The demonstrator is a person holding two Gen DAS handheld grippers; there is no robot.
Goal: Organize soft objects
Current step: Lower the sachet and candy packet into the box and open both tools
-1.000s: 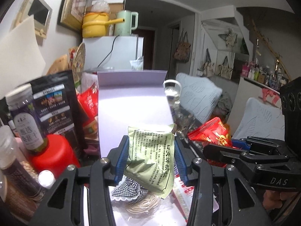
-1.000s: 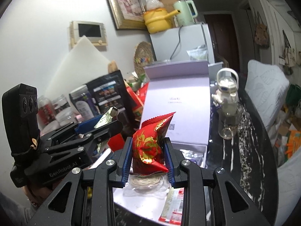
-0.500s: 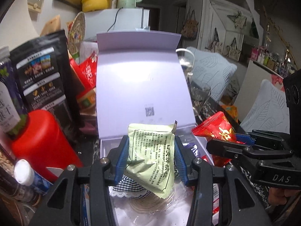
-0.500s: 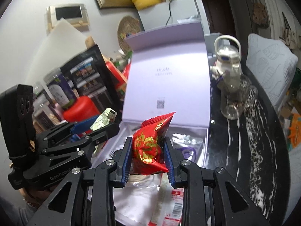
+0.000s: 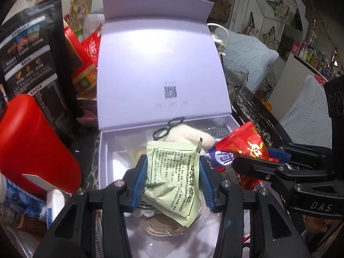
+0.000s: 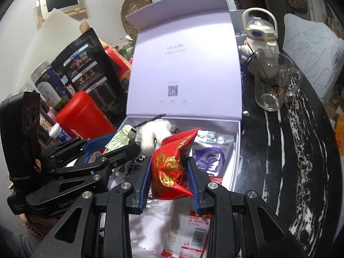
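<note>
Both grippers carry loads: the left gripper (image 5: 173, 181) pinches a pale green printed sachet (image 5: 172, 178), the right gripper (image 6: 168, 177) a crinkly red foil snack packet (image 6: 171, 167), each poised just above the open lilac gift box (image 5: 107, 150), directly below and ahead.

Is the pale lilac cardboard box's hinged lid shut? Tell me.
No: the pale lilac cardboard box's hinged lid stands upright, open behind the tray.

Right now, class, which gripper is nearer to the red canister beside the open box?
Left. The left gripper, shut on a green packet, hangs just beside the red canister. The right gripper, holding a red packet, is farther off, over the box.
</note>
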